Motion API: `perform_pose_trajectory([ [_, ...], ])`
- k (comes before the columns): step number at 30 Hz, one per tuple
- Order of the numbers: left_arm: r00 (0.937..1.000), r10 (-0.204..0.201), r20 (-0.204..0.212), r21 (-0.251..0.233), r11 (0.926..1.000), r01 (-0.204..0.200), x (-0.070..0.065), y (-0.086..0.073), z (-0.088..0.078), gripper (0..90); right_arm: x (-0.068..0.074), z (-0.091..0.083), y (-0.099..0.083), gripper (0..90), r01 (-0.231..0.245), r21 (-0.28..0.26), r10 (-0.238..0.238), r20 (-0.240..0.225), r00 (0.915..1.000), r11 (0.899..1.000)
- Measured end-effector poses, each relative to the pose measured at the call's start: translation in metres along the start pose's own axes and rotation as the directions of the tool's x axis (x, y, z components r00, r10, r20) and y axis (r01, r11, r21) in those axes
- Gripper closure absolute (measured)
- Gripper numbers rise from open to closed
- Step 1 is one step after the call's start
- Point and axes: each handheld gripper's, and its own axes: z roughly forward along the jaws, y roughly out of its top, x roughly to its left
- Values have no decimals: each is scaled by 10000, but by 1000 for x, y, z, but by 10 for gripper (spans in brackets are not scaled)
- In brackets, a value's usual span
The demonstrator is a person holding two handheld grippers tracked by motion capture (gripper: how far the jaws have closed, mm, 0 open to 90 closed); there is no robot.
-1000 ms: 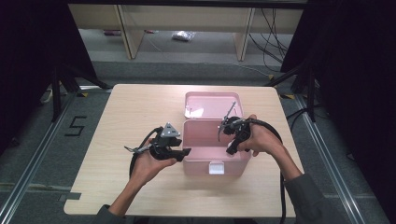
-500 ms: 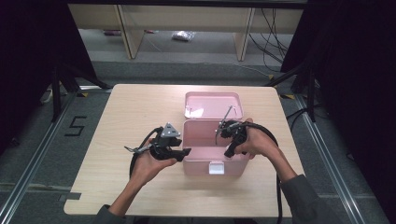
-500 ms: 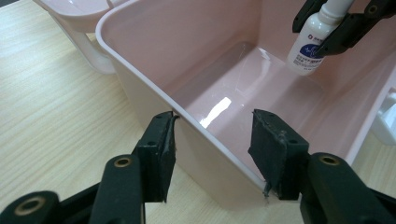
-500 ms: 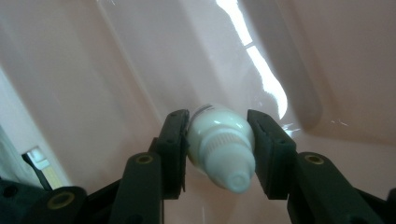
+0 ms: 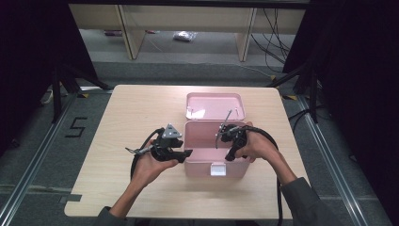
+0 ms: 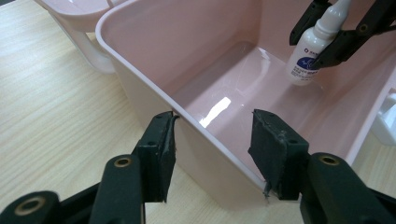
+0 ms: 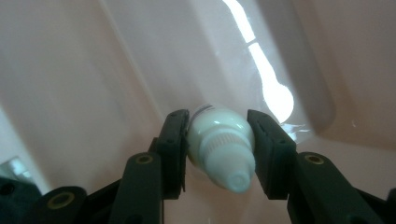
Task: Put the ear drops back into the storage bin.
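The right gripper [image 7: 215,140] has its jaws pinching a small white dropper bottle [image 7: 222,147] by the shoulders, cap end toward the camera; the pads look pressed to its sides, though the close view is a little soft. In the left gripper view that bottle [image 6: 312,49] hangs upright inside the pink box [image 6: 154,51], near its far wall, its base at or just above the floor. The left gripper [image 6: 212,147] has its jaws spread astride the box's near wall, one outside, one inside, neither pad clearly touching it. From the high view the box [image 5: 202,167] sits mid-table [image 5: 131,108], lid [image 5: 215,104] lying open behind it, a hand at each side.
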Motion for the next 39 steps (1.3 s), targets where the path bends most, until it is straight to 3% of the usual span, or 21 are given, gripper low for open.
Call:
perform_pose_trajectory([
  [2, 10000, -29, 11, -7, 10000, 29, 0, 0, 0, 499, 0, 1, 0, 602, 28, 228, -31, 158, 9999, 9997],
  [4, 10000, 3, -26, 20, 10000, -3, 0, 0, 0, 500, -1, 2, 0, 602, 211, 64, -211, -70, 9998, 9998],
  [5, 10000, -6, -21, 17, 10000, 6, 0, 0, 0, 500, 1, 3, -1, 602, -116, 83, 117, -99, 9999, 9999],
  [7, 10000, -9, -28, 23, 10000, 9, 0, 0, 0, 500, -4, 5, -1, 603, 663, 124, -665, 139, 9977, 9977],
  [8, 10000, -4, -25, 23, 10000, 4, 0, 0, 0, 500, -1, 5, -1, 602, 142, 104, -141, -52, 9999, 9998],
  [9, 10000, -22, -15, 20, 10000, 22, 0, 0, 0, 500, 0, 5, -1, 603, 4, 117, -3, -85, 10000, 9999],
  [13, 10000, -24, -28, 21, 10000, 25, 0, 0, 0, 501, -1, 7, -1, 602, 252, -1, -252, -87, 9996, 9997],
  [15, 9999, -51, 152, 13, 10000, 51, 0, 0, 0, 501, 0, 7, -1, 602, 94, 44, -93, -105, 9999, 9999],
  [17, 10000, -22, -51, 21, 10000, 22, 0, 0, 0, 501, -3, 9, -1, 602, 339, 53, -339, -8, 9994, 9994],
  [22, 10000, -17, -57, 28, 10000, 17, 0, 0, 0, 501, -1, 13, -1, 602, -123, 144, 126, -198, 9997, 9998],
  [23, 10000, -22, -46, 21, 10000, 23, 0, 0, 0, 502, -5, 14, -2, 602, 434, 134, -433, -26, 9991, 9990],
  [24, 9999, -71, 151, -8, 10000, 71, 0, 0, 0, 501, -2, 14, -2, 602, 2, 325, -3, 17, 10000, 9995],
  [25, 9999, -57, 154, 14, 10000, 56, 0, 0, 0, 501, -2, 15, -2, 602, -36, 98, 38, -219, 9998, 9999],
  [29, 9999, -71, 139, -14, 10000, 71, -1, 0, 0, 501, -2, 17, -2, 602, -9, 178, 13, -202, 9998, 9998],
  [30, 9999, -75, 146, -9, 10000, 76, 0, 0, 0, 501, -5, 18, -2, 602, 412, 168, -411, -59, 9991, 9990],
  [32, 9999, -80, 125, -15, 10000, 80, -1, 0, 0, 501, -2, 19, -2, 602, -85, 156, 89, -263, 9996, 9998],
  [35, 9999, -74, 141, -2, 10000, 74, 0, 0, 0, 501, -4, 20, -2, 601, 188, 277, -186, -77, 9998, 9994],
  [38, 9999, -82, 121, -19, 10000, 82, -1, 0, 0, 501, -3, 22, -2, 601, -56, 275, 60, -129, 9999, 9996],
  [39, 9999, -75, 127, -12, 10000, 76, -1, 0, 0, 501, -4, 23, -2, 601, 82, 255, -79, -110, 9999, 9996],
])
